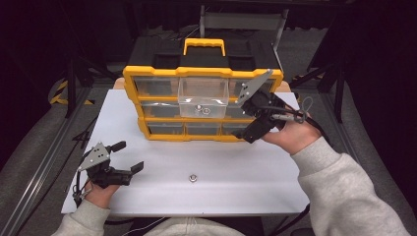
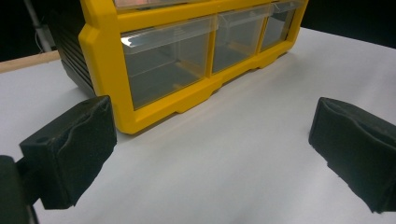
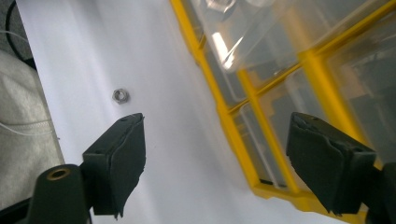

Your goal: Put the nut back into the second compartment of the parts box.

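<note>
A yellow organizer [image 1: 162, 93] with clear drawers stands at the back of the white table [image 1: 162, 157]. Its top middle drawer [image 1: 203, 97] is pulled out and holds small metal nuts [image 1: 205, 110]. One loose nut [image 1: 193, 177] lies on the table near the front; the right gripper view shows this nut [image 3: 120, 95] too. My right gripper [image 1: 255, 120] is open, held at the organizer's right front [image 3: 233, 135]. My left gripper [image 1: 129, 156] rests open at the table's front left, facing the organizer's bottom row [image 2: 163, 65]. Nothing is between either pair of jaws.
The organizer has a yellow carry handle [image 1: 204, 45] on its black top. A metal frame [image 1: 243, 19] stands behind it. Black rails [image 1: 74, 83] and dark floor surround the table.
</note>
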Motion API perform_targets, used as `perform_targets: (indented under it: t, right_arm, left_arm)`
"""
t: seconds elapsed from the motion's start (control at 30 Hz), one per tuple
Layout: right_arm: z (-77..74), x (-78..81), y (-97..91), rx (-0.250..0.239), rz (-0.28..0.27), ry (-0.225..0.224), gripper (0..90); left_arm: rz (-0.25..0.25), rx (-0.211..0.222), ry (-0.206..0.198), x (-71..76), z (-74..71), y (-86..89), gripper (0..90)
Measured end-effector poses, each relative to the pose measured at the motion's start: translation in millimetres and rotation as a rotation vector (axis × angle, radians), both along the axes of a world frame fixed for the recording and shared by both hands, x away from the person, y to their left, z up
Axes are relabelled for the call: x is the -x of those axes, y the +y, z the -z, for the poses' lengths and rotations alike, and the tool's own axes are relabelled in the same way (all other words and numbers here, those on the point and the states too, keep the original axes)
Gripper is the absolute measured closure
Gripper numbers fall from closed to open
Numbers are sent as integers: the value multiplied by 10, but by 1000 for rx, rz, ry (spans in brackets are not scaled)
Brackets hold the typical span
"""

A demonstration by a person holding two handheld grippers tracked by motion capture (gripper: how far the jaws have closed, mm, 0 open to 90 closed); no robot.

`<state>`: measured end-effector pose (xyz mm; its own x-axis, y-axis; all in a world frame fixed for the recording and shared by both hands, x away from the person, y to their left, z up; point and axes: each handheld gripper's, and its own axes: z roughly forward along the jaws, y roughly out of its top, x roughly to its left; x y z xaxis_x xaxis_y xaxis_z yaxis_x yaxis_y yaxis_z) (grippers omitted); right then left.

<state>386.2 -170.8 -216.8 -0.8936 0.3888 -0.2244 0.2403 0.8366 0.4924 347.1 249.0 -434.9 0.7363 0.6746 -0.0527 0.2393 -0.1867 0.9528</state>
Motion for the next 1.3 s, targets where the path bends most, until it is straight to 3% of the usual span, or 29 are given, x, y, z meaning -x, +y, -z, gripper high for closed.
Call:
perform_targets:
  t: [0.5,0.7,0.93,1.3]
  right_arm:
    - [747,88,135,44,-59,30,186]
    - [1007,78,253,32,-93,58,185]
    - [1157,83,396,45,-115,70,176]
    - [1397,109,671,8,-176,69,179]
  left_arm:
    - [-1,-6,-5,9,-7,10,15]
    - [-5,-10,-4,20,-11,19,16]
    - [-3,-8,-4,19,-9,22,16]
    - [-2,-9,-4,19,-8,20,16]
